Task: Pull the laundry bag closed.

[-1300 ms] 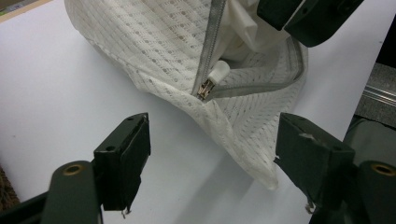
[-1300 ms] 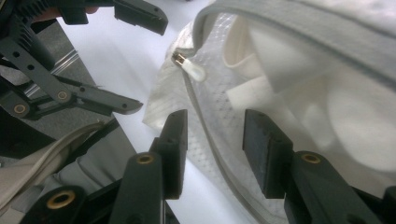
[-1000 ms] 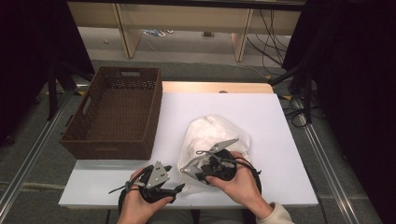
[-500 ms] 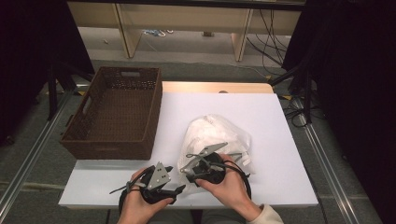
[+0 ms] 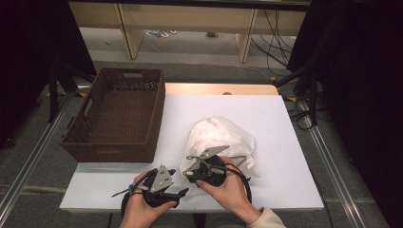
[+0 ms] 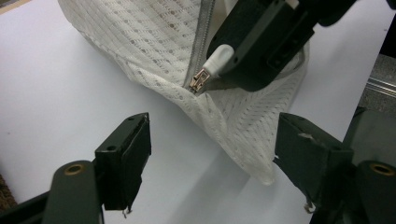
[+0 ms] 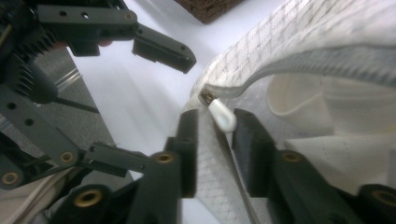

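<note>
Closing right tongs (image 7: pixel 215 135) around white zip pull (image 7: pixel 222 116), its tip toward camera; left tongs (image 6: pixel 212 154) open beside mesh bag (image 6: pixel 154 42).

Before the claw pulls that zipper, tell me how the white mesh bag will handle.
The white mesh bag looks floppy: it lies slumped and creased. Probably light, being thin open weave. It may slide on the smooth table unless the left claw, open beside its corner, pins it.

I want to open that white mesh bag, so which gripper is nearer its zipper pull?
Right. The right gripper has been closing its jaws around the zipper pull, which sits between them. The left gripper waits open just short of the mesh bag, clear of the pull.
</note>
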{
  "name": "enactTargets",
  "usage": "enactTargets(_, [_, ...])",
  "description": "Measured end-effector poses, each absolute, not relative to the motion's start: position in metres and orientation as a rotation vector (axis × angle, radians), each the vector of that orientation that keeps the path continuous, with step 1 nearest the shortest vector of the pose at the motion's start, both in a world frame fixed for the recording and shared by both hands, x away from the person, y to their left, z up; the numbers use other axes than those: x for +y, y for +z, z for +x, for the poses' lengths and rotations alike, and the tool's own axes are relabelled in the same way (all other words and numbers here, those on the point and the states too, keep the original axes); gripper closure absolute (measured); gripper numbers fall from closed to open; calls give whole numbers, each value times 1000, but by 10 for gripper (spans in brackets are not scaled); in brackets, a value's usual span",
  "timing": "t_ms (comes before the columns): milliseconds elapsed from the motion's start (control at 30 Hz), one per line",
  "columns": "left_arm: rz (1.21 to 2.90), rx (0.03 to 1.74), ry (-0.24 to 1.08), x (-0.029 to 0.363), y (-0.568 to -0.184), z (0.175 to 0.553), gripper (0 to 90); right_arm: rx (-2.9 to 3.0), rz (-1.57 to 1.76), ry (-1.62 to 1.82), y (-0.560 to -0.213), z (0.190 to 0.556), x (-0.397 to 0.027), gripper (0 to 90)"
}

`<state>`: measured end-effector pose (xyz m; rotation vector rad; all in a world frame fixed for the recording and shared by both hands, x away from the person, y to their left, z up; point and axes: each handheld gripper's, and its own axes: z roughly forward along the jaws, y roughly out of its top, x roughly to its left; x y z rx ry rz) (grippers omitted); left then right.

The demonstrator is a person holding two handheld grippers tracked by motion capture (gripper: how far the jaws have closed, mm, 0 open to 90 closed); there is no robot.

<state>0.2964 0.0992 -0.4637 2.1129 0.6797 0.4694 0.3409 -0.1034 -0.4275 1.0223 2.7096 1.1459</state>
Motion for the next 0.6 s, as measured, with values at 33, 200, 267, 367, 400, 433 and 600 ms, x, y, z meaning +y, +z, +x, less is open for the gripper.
enactTargets(33, [2116,680,469,99,-464,296,271,2709,1023,1147,-427,341,-104,767])
enactTargets(200, [2097,693,460,98,-465,296,280,2694,1057,1180,-427,341,-103,820])
enactTargets(267, [2103,696,456,98,-465,296,282,2691,1058,1186,-428,341,-103,841])
enactTargets(367, [2094,702,443,97,-466,296,286,2706,1056,1189,-429,341,-102,858])
enactTargets(400, [2098,704,442,97,-465,296,288,2707,1049,1190,-429,341,-101,858])
enactTargets(433, [2095,703,443,97,-465,296,290,2706,1063,1192,-429,341,-100,858])
enactTargets(600, [2071,708,432,96,-466,299,321,2700,1084,1200,-429,340,-99,864])
